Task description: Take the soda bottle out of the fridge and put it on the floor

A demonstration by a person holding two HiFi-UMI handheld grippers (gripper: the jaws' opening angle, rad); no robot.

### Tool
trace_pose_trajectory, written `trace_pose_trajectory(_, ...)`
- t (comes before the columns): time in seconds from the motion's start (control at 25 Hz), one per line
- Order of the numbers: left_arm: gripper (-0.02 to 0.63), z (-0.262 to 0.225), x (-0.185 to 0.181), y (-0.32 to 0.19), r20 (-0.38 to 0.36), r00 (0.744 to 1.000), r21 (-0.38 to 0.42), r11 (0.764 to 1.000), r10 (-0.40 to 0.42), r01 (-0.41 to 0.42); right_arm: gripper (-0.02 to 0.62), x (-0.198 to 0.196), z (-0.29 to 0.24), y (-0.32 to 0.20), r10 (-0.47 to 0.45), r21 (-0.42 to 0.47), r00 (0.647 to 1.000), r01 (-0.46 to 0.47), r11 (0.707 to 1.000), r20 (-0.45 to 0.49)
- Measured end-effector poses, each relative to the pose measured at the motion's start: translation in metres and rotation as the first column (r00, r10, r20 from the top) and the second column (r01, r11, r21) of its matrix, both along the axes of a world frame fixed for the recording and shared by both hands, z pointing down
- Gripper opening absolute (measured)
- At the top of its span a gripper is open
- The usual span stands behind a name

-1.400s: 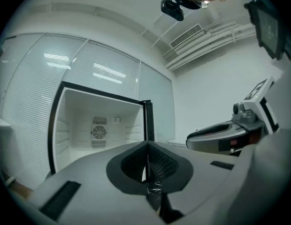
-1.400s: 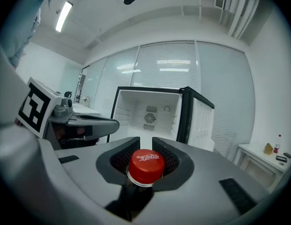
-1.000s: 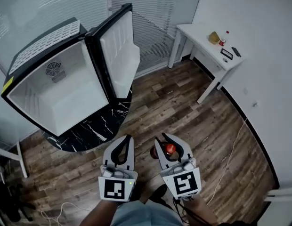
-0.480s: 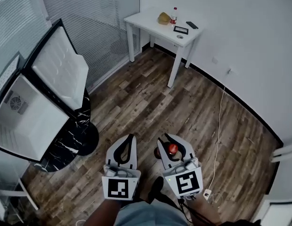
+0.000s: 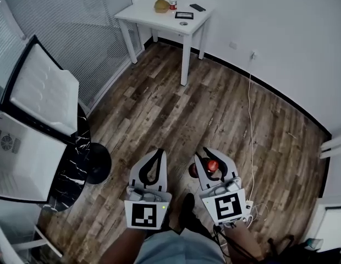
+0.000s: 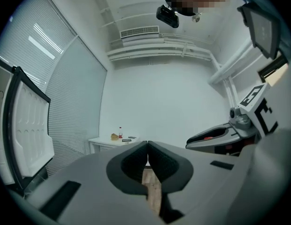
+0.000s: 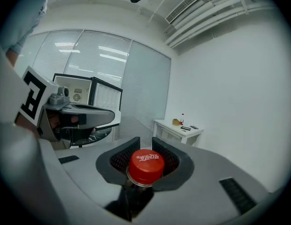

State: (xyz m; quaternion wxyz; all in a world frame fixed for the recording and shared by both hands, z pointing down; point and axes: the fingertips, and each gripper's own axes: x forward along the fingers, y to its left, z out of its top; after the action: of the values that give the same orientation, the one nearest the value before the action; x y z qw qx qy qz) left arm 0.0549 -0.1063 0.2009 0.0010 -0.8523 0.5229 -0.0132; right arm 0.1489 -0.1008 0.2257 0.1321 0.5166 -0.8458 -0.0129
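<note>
Head view: right gripper (image 5: 210, 157) held soda bottle (image 5: 213, 165) above wood floor (image 5: 176, 109), well apart from open fridge (image 5: 27, 153). Left gripper view: left gripper (image 6: 146, 146) jaws pressed together, nothing btwn. Right gripper view: jaws clamped bottle neck under red cap (image 7: 146, 165).

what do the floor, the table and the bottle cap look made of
Floor: wood or wood-look laminate, matte; brown grained planks in staggered rows.
Table: probably painted wood or laminate, smooth; uniformly white top and legs.
Bottle cap: red plastic, slightly glossy, with white lettering.
</note>
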Motion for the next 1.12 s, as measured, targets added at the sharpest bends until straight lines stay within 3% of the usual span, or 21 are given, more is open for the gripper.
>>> trace_pose_trajectory(0.56,0.017,0.032,0.008,-0.015,0.023,0.999,-0.051,0.998,0.028,-0.027,0.094,0.011,0.037,-0.009,0.048,-0.049,0.999,-0.047,0.998,0.016)
trace_pose_trajectory(1.12,0.017,0.111,0.015,-0.03,0.069,0.995,-0.138,0.989,0.07,-0.06,0.092,0.021,0.12,-0.02,0.088,-0.113,0.996,-0.084,0.99,0.03)
